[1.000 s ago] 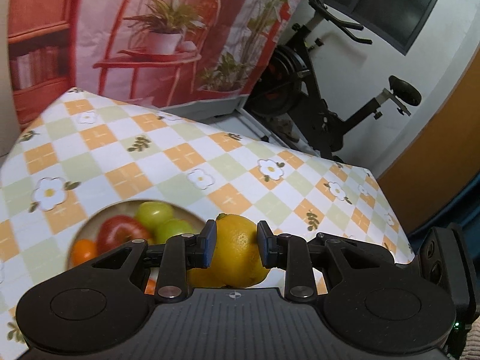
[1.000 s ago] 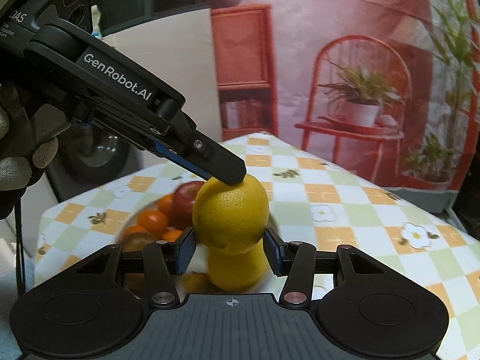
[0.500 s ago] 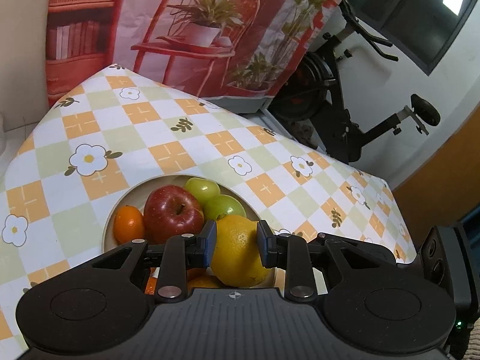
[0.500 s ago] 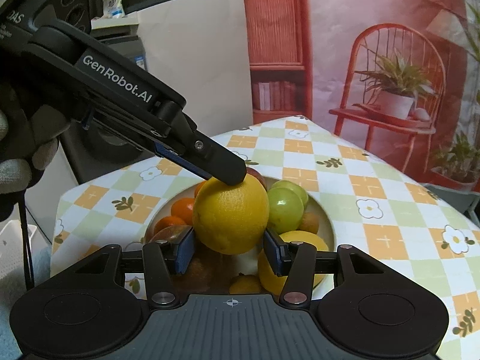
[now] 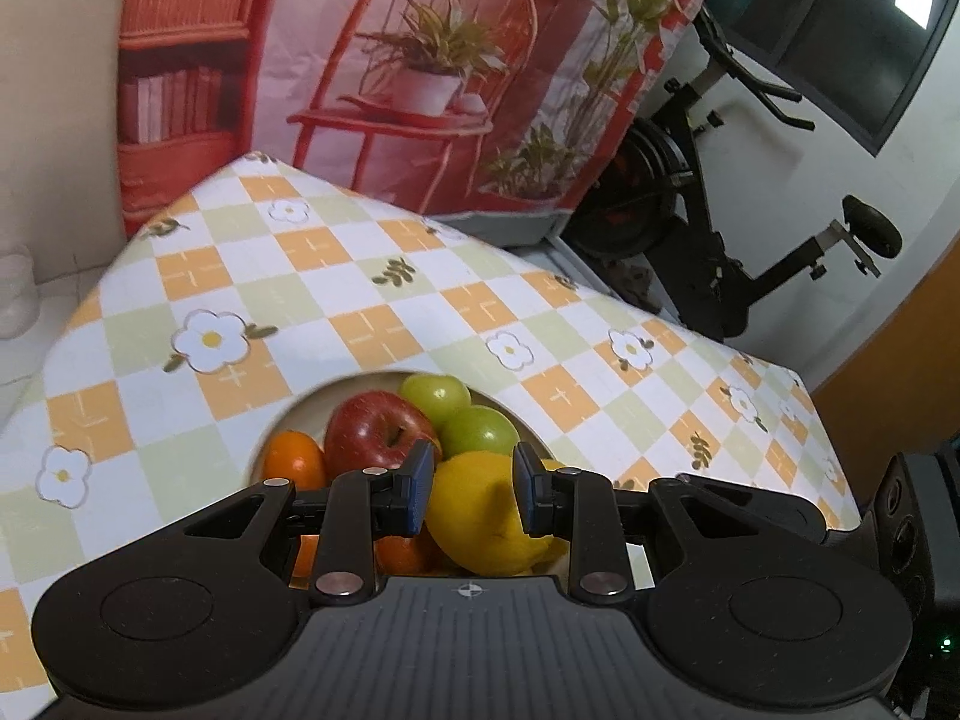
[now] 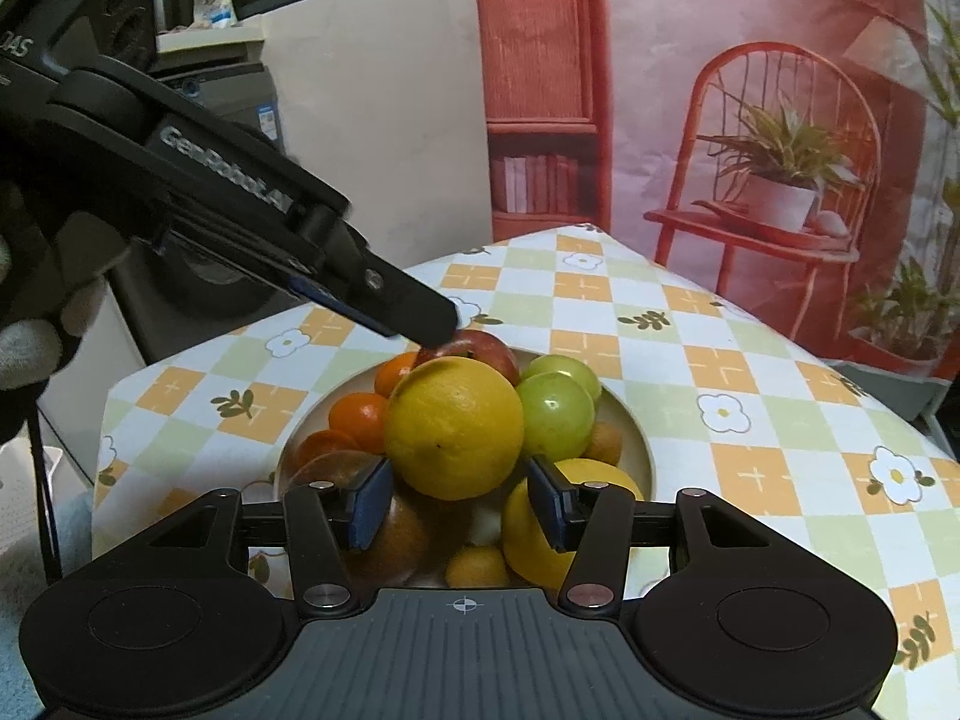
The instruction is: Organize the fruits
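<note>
A yellow lemon (image 6: 453, 426) sits on top of the fruit pile in a beige bowl (image 6: 636, 438). My left gripper (image 5: 474, 492) is shut on the lemon (image 5: 486, 516), pinching its upper end; it reaches in from the upper left as the left gripper (image 6: 441, 324) in the right wrist view. My right gripper (image 6: 459, 498) is opening, with both pads just clear of the lemon's lower sides. Under the lemon lie a red apple (image 5: 372, 432), green apples (image 6: 555, 420), oranges (image 6: 357, 417) and a second yellow fruit (image 6: 534, 528).
The bowl rests on a table with a checkered flower cloth (image 5: 360, 300), whose edges fall away on both sides. A gloved hand (image 6: 24, 348) holds the left gripper. An exercise bike (image 5: 720, 240) stands beyond the table's right side, and a printed backdrop (image 6: 780, 120) hangs behind.
Both grippers carried the lemon forward over the bowl, and the fruit pile now sits right under it. The right gripper's pads have spread off the lemon's sides.
</note>
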{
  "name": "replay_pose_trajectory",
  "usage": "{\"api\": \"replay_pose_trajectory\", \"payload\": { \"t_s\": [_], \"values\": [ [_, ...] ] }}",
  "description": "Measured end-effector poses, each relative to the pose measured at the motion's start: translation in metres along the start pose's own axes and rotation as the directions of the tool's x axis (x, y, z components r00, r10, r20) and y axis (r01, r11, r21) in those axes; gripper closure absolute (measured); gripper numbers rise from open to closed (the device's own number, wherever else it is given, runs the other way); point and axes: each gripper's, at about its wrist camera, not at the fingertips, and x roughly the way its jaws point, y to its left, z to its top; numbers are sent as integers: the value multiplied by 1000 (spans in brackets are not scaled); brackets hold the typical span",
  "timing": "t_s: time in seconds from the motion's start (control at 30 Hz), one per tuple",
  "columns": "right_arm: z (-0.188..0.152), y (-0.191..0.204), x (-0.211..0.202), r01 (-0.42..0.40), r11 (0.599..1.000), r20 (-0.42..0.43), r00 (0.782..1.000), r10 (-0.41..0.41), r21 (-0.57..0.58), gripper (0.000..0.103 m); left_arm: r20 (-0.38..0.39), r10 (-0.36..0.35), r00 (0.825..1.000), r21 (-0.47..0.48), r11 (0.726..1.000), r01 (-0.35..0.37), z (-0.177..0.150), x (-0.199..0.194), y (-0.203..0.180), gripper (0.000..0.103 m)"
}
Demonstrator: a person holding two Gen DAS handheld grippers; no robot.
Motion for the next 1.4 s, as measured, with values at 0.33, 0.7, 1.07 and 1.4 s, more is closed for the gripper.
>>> {"api": "replay_pose_trajectory", "payload": {
  "t_s": [0.33, 0.7, 1.07, 1.4],
  "values": [
    [-4, 2, -26, 61, 998, 49, 997, -62, 29, 29, 143, 137, 980, 94, 984, -151, -9, -41, -16, 45],
    [-11, -3, -67, 129, 978, 141, 978, -153, 167, 0, 289, 232, 929, 131, 951, -279, -40, -87, -34, 11],
    [-25, 8, -100, 169, 949, 176, 959, -220, 267, 0, 360, 285, 889, 153, 921, -357, -71, -112, -51, 9],
    [-27, 25, -152, 210, 924, 190, 941, -279, 319, 0, 418, 348, 839, 167, 878, -448, -90, -156, -78, 8]
  ]
}}
